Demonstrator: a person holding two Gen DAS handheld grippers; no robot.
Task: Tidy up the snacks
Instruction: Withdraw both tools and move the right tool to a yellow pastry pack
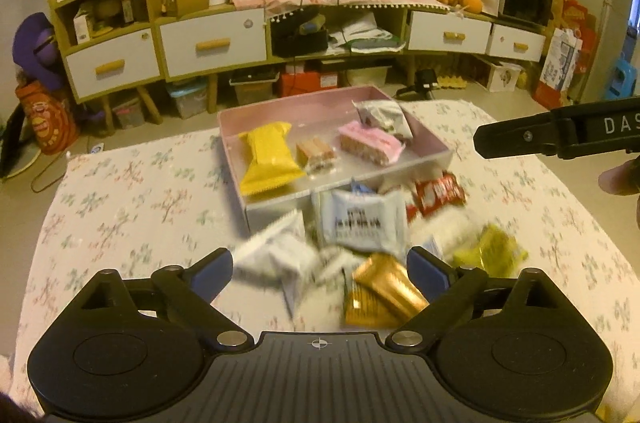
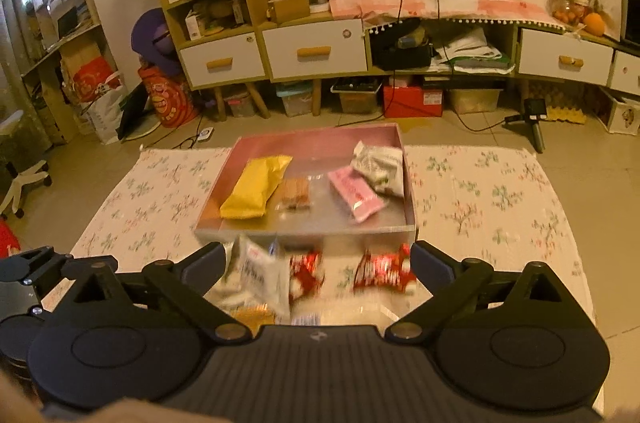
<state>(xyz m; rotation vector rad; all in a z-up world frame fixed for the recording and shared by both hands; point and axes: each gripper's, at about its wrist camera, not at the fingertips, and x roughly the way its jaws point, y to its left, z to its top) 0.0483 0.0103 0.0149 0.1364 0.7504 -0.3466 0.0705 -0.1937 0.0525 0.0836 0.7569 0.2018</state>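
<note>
Left wrist view: left tongs (image 1: 320, 265) spread wide, nothing pinched. Pink box (image 1: 432, 159) on floral worktop (image 1: 132, 207) holds yellow pack (image 1: 270, 159), wafers, pink pack, silver pack. Loose snack pile (image 1: 368, 223) just before box.

Right wrist view: right tongs (image 2: 318, 263) spread, empty. Red packs (image 2: 384, 273) and white pack (image 2: 260, 275) lie between the fingers, just before box.

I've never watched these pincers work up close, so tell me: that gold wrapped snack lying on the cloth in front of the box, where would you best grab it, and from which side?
Probably across its narrow width, near the middle of the gold packet, coming down from above. It lies flat on the tablecloth with its long axis slanting away, between the open left gripper fingers. A white packet crowds its left edge.
</note>
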